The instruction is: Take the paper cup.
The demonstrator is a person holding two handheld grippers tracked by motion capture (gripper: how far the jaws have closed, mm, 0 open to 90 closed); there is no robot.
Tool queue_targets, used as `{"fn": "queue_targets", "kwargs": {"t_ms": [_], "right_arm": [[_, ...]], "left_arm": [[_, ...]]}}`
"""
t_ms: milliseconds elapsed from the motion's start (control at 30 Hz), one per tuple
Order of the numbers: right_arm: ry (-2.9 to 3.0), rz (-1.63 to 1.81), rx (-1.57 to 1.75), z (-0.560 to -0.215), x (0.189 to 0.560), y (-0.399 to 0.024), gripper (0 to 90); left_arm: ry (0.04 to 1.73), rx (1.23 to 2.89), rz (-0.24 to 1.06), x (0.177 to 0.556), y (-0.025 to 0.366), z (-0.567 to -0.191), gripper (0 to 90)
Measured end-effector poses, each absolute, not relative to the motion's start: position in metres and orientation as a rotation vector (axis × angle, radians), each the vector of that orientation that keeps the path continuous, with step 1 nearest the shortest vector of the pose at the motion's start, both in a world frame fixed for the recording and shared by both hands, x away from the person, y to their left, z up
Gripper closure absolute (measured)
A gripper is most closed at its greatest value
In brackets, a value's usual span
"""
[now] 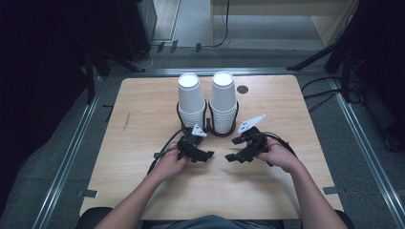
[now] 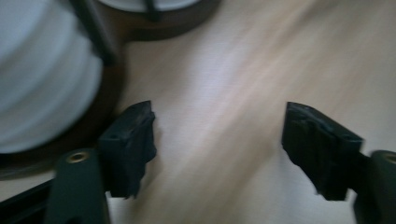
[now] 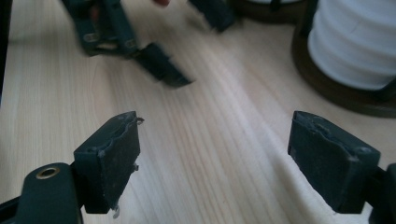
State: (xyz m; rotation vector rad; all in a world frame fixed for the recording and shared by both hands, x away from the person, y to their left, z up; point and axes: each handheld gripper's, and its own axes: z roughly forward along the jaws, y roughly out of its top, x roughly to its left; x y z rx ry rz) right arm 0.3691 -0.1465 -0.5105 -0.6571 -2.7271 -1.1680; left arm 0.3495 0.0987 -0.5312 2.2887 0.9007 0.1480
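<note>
Cups sit in two stacks (image 1: 189,98) (image 1: 223,95) inside a wire holder (image 1: 220,130) so neither topples, while both grippers (image 1: 203,155) (image 1: 234,150) hover near, jaws spread and empty, likely ready to pull one.

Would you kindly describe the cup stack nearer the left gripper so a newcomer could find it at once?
On the wooden table, a dark holder with thin uprights stands near the far edge, carrying two stacks of white paper cups. The left stack sits just beyond the left gripper; unlike its neighbour, it is farther from the dark round spot.

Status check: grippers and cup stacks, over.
Left gripper and right gripper open, empty. Two cup stacks upright in holder. Nothing between.
</note>
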Motion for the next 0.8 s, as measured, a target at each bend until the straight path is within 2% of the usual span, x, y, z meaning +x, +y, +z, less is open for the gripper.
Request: {"fn": "queue_targets", "kwargs": {"t_ms": [100, 267, 300, 567, 667, 733, 800], "right_arm": [[-2.729, -1.202, -0.685, -0.508, 0.369, -0.146, 16.9], [-2.755, -1.176, -0.701, -0.504, 0.370, -0.146, 17.3], [-2.751, -1.162, -0.681, -0.503, 0.372, -0.146, 16.9], [-2.749, -1.179, -0.701, -0.496, 0.372, -0.150, 19.6], [-2.753, -1.228, -0.700, -0.492, 0.372, -0.154, 28.5], [-2.762, -1.238, -0.703, -0.490, 0.371, -0.156, 29.5], [-2.757, -1.238, -0.705, -0.490, 0.371, -0.157, 30.1]], "left_arm": [[0.892, 2.298, 0.128, 0.350, 0.098, -0.527, 23.2], [0.908, 2.312, 0.078, 0.349, 0.095, -0.520, 17.2], [0.927, 2.307, 0.096, 0.348, 0.094, -0.518, 13.2], [0.850, 2.293, 0.072, 0.347, 0.098, -0.508, 13.1], [0.829, 2.278, 0.087, 0.347, 0.100, -0.502, 19.4], [0.814, 2.254, 0.091, 0.346, 0.103, -0.499, 31.4], [0.808, 2.234, 0.090, 0.346, 0.105, -0.496, 33.8]]}}
